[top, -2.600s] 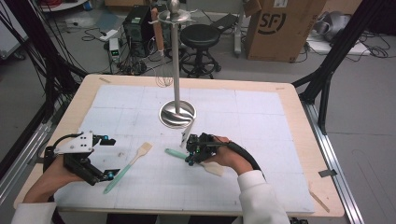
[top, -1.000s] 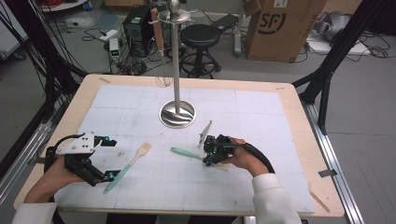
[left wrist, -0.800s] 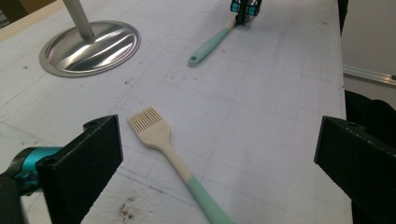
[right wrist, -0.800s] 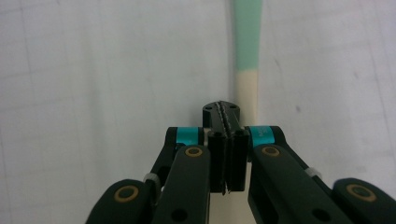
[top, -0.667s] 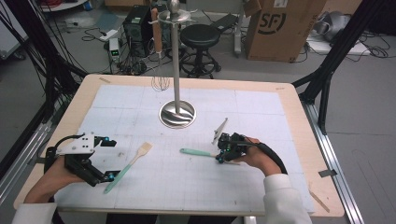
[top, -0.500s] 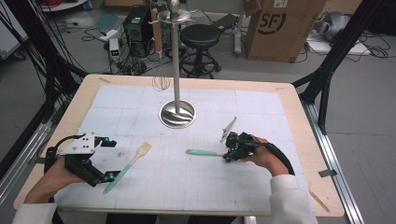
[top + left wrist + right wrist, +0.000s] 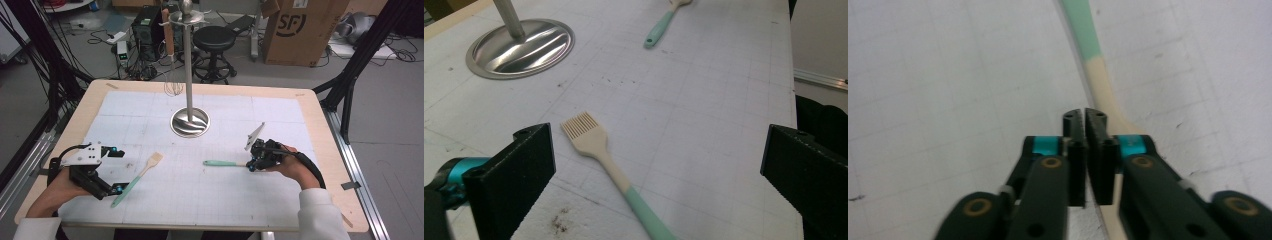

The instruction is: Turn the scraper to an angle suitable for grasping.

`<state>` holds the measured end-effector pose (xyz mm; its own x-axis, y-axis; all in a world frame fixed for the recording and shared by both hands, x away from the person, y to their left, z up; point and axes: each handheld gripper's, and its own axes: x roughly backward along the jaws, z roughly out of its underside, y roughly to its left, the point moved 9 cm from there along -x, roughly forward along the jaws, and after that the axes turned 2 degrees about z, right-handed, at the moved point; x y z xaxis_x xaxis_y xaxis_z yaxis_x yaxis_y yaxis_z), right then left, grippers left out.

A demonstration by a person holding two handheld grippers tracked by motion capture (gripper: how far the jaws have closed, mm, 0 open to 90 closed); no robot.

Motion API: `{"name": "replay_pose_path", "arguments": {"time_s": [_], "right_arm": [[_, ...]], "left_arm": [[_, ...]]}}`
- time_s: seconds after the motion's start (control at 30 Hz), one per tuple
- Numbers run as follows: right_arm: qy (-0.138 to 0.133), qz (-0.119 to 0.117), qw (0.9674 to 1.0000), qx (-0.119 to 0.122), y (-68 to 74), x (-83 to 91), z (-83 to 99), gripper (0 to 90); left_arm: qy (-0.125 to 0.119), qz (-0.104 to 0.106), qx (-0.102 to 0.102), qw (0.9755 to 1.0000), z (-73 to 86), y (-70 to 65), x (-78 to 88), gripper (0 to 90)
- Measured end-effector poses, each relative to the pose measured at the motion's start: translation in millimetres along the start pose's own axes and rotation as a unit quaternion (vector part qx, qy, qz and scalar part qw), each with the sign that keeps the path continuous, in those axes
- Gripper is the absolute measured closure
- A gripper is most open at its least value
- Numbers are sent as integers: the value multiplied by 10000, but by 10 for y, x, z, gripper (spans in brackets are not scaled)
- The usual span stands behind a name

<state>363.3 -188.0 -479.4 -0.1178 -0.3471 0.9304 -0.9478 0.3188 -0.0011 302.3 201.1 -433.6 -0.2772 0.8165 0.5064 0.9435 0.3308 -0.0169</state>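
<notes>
On a gridded white mat [image 7: 210,200] laid over a wooden table [image 7: 320,120], a person works a hand-held gripper in each hand near a steel stand [image 7: 189,121] whose round base sits toward the far middle of the mat. The high view takes in the whole layout: the left gripper [image 7: 114,172] lies well to the near left of the stand, the right gripper [image 7: 251,165] to its near right, and a whisk [image 7: 172,86] hangs from the stand's top just left of the pole. The right gripper view looks close along its own jaws, which stand almost together with only a thin slit between them and nothing clamped; they have just been opening slightly. There the cream-and-mint spatula [image 7: 1098,80] lies on the mat just beside and partly under the jaws, its handle running away from them; from above its mint handle [image 7: 222,163] points from the right gripper toward a spot nearer than the stand's base. The left gripper view shows its two jaws set wide apart, holding nothing, with a silicone brush [image 7: 596,150] lying between them on the mat, bristles toward the stand. From above, that brush [image 7: 137,179] lies to the stand's near left. A cardboard box [image 7: 300,30] and a black stool [image 7: 214,40] stand on the floor beyond the table.
</notes>
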Motion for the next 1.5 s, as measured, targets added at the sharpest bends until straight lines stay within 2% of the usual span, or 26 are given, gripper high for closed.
{"name": "replay_pose_path", "arguments": {"time_s": [0.1, 0.17, 0.27, 0.33, 0.37, 0.43, 0.5, 0.6, 0.67, 0.8, 0.97, 1.07, 1.3, 1.4, 1.47, 1.5], "right_arm": [[-92, 81, 9999, 63, -3, 74, -67, 708], [-156, 78, 9998, 80, 4, 125, -110, 563], [-193, -1, 9994, 290, 31, 193, -157, 369], [-271, 114, 9988, 382, 30, 246, -205, 165], [-378, 159, 9984, 389, 26, 265, -239, 93], [-508, 307, 9973, 435, 23, 320, -302, 3], [-645, 442, 9962, 378, 1, 373, -364, 0], [-701, 623, 9949, 369, -36, 431, -423, 0], [-751, 575, 9948, 380, -28, 447, -451, 0], [-617, 547, 9958, 406, -16, 429, -438, 0], [-347, 503, 9971, 442, -33, 285, -416, 1], [-221, 399, 9978, 473, -33, 175, -420, 41], [-23, 254, 9983, 527, -38, -48, -412, 50], [51, 194, 9983, 546, -38, -104, -389, 77], [127, 129, 9985, 526, -36, -133, -363, 141], [202, 154, 9982, 540, -44, -148, -347, 142]], "left_arm": [[5, -11, -9, 10000, 0, 1, 2, 17], [0, -7, -16, 10000, -1, -1, 8, 17], [-20, -10, -18, 10000, -5, -1, 12, 17], [-35, -3, -3, 10000, -7, -8, 9, 17], [-24, 0, -5, 10000, -5, -11, 11, 17], [-21, 5, -17, 10000, -5, -15, 13, 17], [-18, 3, -26, 10000, -3, -15, 15, 17], [-36, 0, -22, 10000, -9, -12, 17, 17], [-42, 5, -27, 10000, -11, -3, 17, 17], [-75, -4, 13, 10000, -23, 19, 13, 17], [-60, 8, 5, 10000, -22, 16, 5, 17], [-75, 6, 3, 10000, -24, 16, 14, 17], [-58, 18, -9, 10000, -21, 7, 12, 17], [-72, 18, 4, 10000, -23, 4, 11, 17], [-66, 18, 1, 10000, -22, 6, 12, 17], [-67, 16, -1, 10000, -22, 6, 12, 17]]}}
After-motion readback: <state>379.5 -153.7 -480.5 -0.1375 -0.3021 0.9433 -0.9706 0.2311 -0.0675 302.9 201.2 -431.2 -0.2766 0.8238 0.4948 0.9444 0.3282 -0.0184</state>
